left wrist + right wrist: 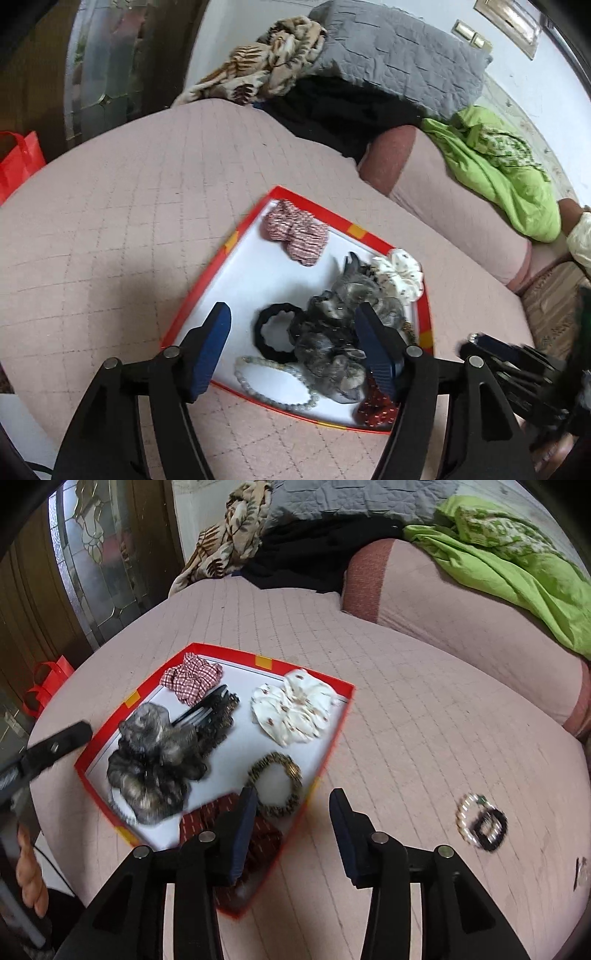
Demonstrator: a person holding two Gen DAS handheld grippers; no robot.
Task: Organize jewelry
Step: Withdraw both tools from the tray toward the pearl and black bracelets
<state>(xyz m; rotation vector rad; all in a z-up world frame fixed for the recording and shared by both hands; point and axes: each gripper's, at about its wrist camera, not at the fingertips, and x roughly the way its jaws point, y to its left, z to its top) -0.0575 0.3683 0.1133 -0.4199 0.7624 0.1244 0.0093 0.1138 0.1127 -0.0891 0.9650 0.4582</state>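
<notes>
A: We see our left gripper [293, 345] with fingers spread wide, empty, over the red-rimmed tray [426, 317] on the pink quilted bed [129, 221].

B: Our right gripper [293, 829] is spread and empty too, straddling the tray's edge. 2 beaded bracelets [482, 825] lie on the bed, well apart from the tray.

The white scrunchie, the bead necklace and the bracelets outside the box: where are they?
White scrunchie [295, 709]: right wrist view, its puffy fabric.
Bead necklace [275, 380]: left wrist view, its pale bead strand.
Bracelets [480, 821]: right wrist view, where the two rings overlap.
</notes>
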